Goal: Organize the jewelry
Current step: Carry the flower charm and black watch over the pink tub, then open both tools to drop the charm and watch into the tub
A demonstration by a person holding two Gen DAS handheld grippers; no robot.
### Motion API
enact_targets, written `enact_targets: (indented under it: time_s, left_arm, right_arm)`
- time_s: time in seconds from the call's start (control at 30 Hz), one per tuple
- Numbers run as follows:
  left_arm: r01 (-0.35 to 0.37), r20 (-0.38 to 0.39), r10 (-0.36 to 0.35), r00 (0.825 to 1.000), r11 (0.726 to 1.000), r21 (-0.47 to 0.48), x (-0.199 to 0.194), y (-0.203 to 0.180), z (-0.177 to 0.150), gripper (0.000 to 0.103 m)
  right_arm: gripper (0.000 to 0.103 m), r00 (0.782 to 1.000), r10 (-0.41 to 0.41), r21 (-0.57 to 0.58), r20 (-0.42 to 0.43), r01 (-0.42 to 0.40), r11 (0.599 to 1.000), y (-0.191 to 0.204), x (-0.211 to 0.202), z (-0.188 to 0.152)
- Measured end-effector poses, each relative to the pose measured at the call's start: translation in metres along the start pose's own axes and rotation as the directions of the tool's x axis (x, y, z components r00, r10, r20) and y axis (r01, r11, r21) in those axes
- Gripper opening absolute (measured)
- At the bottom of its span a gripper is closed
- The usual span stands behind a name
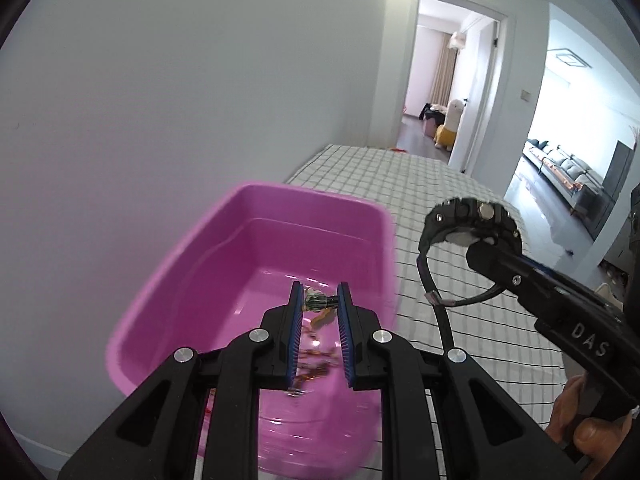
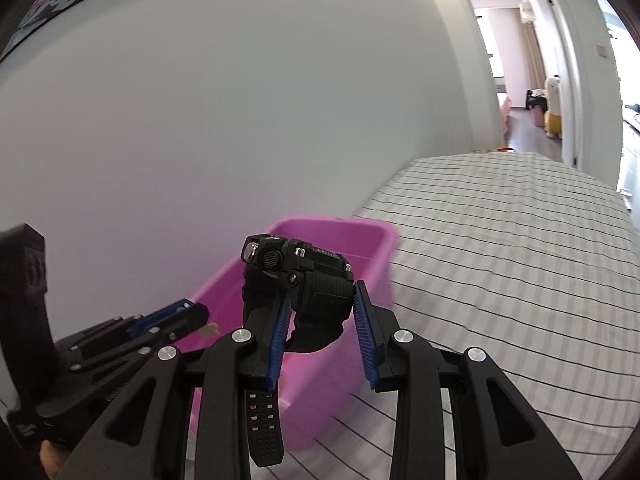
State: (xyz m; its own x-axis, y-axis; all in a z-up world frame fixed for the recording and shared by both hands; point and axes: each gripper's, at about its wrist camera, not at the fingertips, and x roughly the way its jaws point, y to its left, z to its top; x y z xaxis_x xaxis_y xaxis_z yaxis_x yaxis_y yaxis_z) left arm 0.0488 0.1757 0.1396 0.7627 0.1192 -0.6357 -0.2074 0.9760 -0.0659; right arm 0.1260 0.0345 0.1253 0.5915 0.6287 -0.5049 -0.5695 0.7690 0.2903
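Both grippers are up over the checked bed point(image 1: 400, 184), each with a piece of jewelry. The left gripper point(image 1: 320, 300) has its jaws pinching a small beaded piece point(image 1: 318, 303), greenish beads up at the fingertips with a blurred amber strand trailing down between the pads, held right above the open pink tub point(image 1: 192, 264). The right gripper point(image 2: 322, 296) has its jaws clamped on a chunky black watch point(image 2: 296, 264), gripping the strap just below the case, so the case sits above the fingertips and the perforated strap end dangles under the left finger.

To my eye the watch is the heavier, sturdier thing: rubbery strap, knobbly hard case, not likely to slip against the ribbed blue pads point(image 2: 280, 336). Holding it by the strap leaves the case top-heavy, so it may swing; a grip nearer the case looks steadier. The beaded piece seems light, limp and delicate, and the hanging strand could snag on a pad or on the tub's rim, so a pinch on the firm bead cluster looks the safer hold. A person's hand point(image 1: 580, 420) shows on the right gripper's handle
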Motion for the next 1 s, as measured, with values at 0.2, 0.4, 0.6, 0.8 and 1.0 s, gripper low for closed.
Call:
enact_targets:
  time_s: [0.2,0.4,0.6,0.8,1.0]
  left_arm:
    - [-0.017,-0.054,0.015,0.998,1.0,-0.02,0.033,0.055,0.012,0.017]
    - [-0.011,-0.167,0.001,0.986,0.998,-0.064,0.082,0.095,0.014,0.017]
    - [-0.01,-0.275,-0.006,0.962,0.998,-0.054,0.125,0.103,0.008,0.017]
    - [-0.022,-0.353,0.004,0.936,0.999,-0.047,0.149,0.1,0.007,0.018]
    - [-0.04,-0.385,0.015,0.923,0.998,-0.056,0.159,0.102,0.009,0.047]
  right_arm:
    - [0.03,0.996,-0.011,-0.028,-0.09,0.009,1.0,0.037,0.067,0.01]
    - [0.03,0.979,-0.055,-0.031,-0.198,0.05,0.998,0.046,0.126,0.011]
    - [0.03,0.942,-0.121,-0.046,-0.313,0.112,0.993,0.056,0.176,0.0]
    - [0.03,0.904,-0.179,-0.064,-0.388,0.168,0.984,0.048,0.202,-0.01]
    - [0.044,0.891,-0.226,-0.094,-0.394,0.206,0.974,0.045,0.201,-0.011]
